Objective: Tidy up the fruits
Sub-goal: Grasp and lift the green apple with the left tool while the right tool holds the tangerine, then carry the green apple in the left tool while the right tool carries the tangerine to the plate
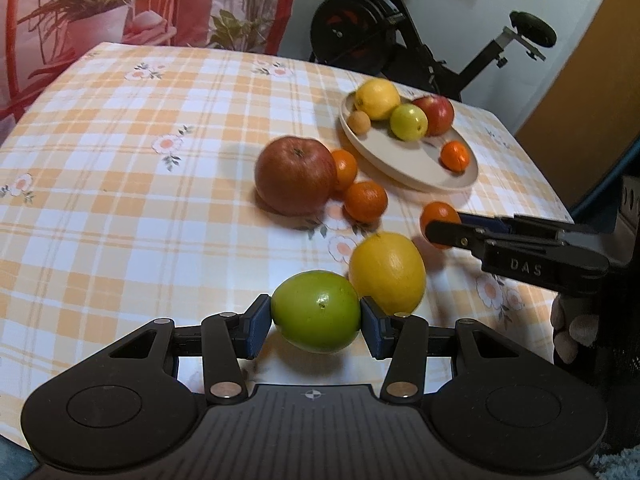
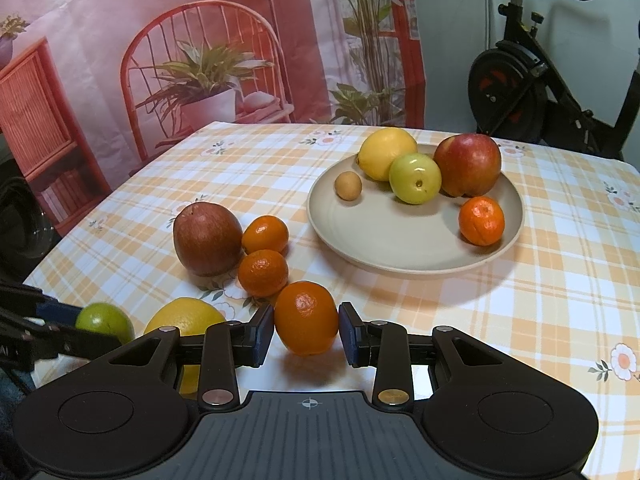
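Note:
My left gripper (image 1: 316,322) is shut on a green apple (image 1: 316,316), held just above the checked tablecloth. A lemon (image 1: 387,272) lies right behind it. My right gripper (image 2: 307,334) is shut on a mandarin (image 2: 306,322); the left wrist view shows it from the side as the right gripper (image 1: 434,232) around that mandarin (image 1: 438,216). A beige plate (image 2: 380,236) holds a lemon (image 2: 385,153), a green apple (image 2: 415,178), a red apple (image 2: 467,165), a mandarin (image 2: 481,220) and a small brown fruit (image 2: 348,186). On the cloth lie a big red apple (image 2: 207,239) and two mandarins (image 2: 265,234) (image 2: 263,273).
The table (image 2: 560,280) ends at the far edge before a printed backdrop (image 2: 160,60). An exercise bike (image 2: 532,80) stands behind the right corner. Bare cloth spreads left of the fruit in the left wrist view and right of the plate.

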A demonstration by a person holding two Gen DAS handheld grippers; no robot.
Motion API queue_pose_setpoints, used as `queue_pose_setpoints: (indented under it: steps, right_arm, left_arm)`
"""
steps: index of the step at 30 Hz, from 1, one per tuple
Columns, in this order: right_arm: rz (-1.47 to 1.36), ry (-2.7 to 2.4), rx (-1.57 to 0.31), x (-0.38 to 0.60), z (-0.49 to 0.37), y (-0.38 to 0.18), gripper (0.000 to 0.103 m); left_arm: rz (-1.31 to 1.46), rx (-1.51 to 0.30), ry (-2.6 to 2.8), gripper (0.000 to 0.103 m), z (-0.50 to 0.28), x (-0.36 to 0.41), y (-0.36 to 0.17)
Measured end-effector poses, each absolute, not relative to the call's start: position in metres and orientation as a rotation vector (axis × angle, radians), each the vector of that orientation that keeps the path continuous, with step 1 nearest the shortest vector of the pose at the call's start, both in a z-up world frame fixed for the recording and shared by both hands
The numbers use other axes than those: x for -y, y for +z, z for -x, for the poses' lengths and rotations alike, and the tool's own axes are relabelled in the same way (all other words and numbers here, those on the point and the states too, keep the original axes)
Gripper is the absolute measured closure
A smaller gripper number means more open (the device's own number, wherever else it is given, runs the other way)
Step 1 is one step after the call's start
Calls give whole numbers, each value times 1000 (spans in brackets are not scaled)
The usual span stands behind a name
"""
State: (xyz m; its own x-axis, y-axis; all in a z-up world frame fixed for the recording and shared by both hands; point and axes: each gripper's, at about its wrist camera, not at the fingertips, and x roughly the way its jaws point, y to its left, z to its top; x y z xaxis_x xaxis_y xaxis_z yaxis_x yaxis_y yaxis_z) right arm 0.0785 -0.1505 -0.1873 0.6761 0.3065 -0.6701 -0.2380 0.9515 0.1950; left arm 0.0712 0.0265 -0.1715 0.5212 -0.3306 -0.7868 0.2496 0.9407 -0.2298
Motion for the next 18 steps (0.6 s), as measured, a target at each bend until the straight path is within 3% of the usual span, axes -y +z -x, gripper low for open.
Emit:
queue_pose_setpoints:
  steps: [18]
  right_arm:
    - [-95,269,-700,171,-87,-165,71]
  left_arm:
    - [64,-806,-324,53,-105,-26,-115]
